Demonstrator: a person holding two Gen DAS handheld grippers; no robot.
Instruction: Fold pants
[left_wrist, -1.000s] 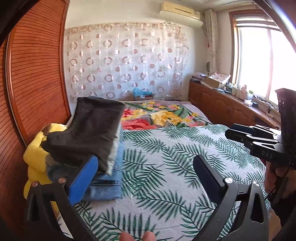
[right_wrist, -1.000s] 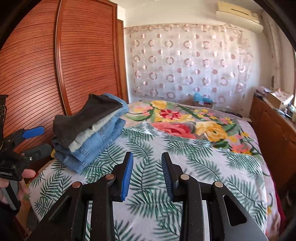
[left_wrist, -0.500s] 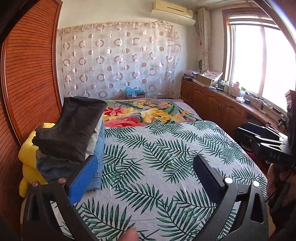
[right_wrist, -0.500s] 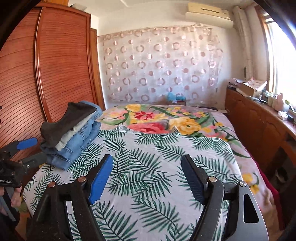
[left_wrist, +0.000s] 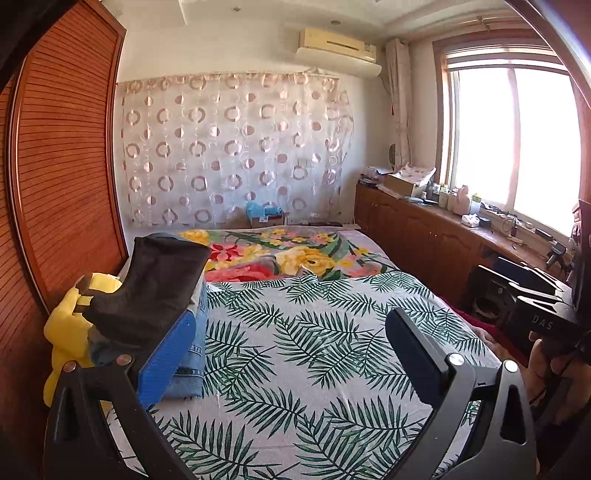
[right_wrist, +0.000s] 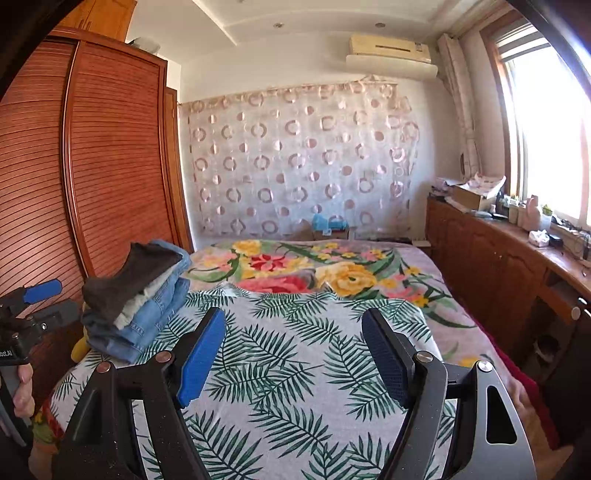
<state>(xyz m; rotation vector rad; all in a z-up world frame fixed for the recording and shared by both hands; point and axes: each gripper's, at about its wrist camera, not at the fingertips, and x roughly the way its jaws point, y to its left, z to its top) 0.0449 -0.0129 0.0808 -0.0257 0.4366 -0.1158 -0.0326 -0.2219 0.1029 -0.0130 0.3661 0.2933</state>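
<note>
A: Both cameras sit further back and higher than a second ago, more ceiling showing. Right gripper (right_wrist: 293, 354) went from nearly pinched to spread wide; left gripper (left_wrist: 291, 354) was wide then and is wide now.

B: Anything held?

A: No. Both sets of fingers empty, hovering over the palm-leaf sheet (left_wrist: 295, 350) on the bed.

B: Pants?

A: Folded stack of pants (right_wrist: 136, 299) lies ahead-left of the right gripper, near the bed's left edge: dark pair on top, pale layer under it, jeans at the bottom. From the left wrist the same stack (left_wrist: 147, 291) sits just behind the left blue pad (left_wrist: 166, 363), which overlaps its lower edge in view. Can't tell if they touch.

B: Around it?

A: Yellow plush (left_wrist: 70, 332) beyond the stack, against the slatted wardrobe (left_wrist: 62, 166). Floral blanket (right_wrist: 314, 269) further ahead. Wooden cabinets (right_wrist: 491, 269) off to the right, under the window.
</note>
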